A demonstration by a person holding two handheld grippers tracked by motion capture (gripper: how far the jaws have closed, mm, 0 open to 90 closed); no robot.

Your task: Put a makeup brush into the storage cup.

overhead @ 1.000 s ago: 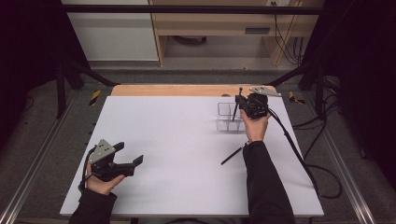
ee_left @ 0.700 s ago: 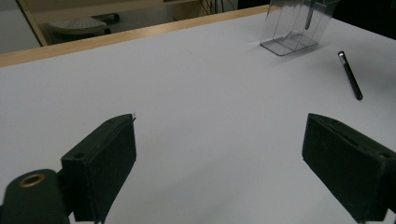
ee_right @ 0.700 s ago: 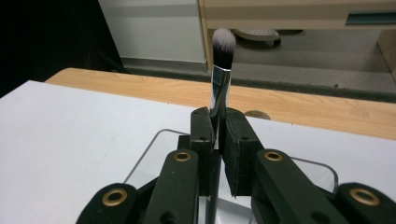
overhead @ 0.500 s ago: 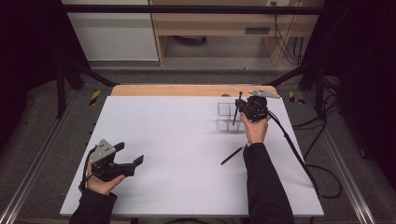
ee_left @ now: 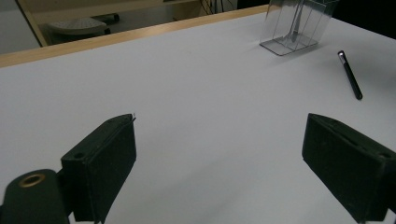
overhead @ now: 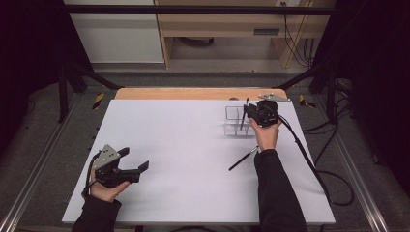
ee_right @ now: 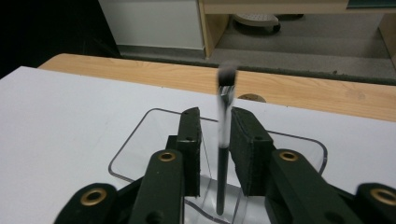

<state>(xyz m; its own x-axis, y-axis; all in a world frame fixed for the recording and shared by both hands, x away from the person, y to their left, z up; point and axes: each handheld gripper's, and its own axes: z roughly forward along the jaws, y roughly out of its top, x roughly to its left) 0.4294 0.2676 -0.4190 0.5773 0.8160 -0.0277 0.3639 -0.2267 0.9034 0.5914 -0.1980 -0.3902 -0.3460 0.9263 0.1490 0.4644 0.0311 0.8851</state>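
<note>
Two right tongs (ee_right: 215, 135) jaws have just parted, freeing the brush (ee_right: 223, 140) inside the clear holder (ee_right: 140, 140). Withdrawing carelessly could snag it and tip the holder; the left tongs (ee_left: 219, 154) gape empty.

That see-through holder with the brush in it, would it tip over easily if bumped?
Probably yes: the clear holder looks thin-walled and light, and the tall brush standing in it rises well above its rim. On the smooth white table it would likely also slide.

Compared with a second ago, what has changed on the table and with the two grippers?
The right gripper has just been opening its jaws, letting go of the makeup brush, which now stands in the clear holder. The left gripper, open, and the second brush on the table have not visibly moved.
</note>
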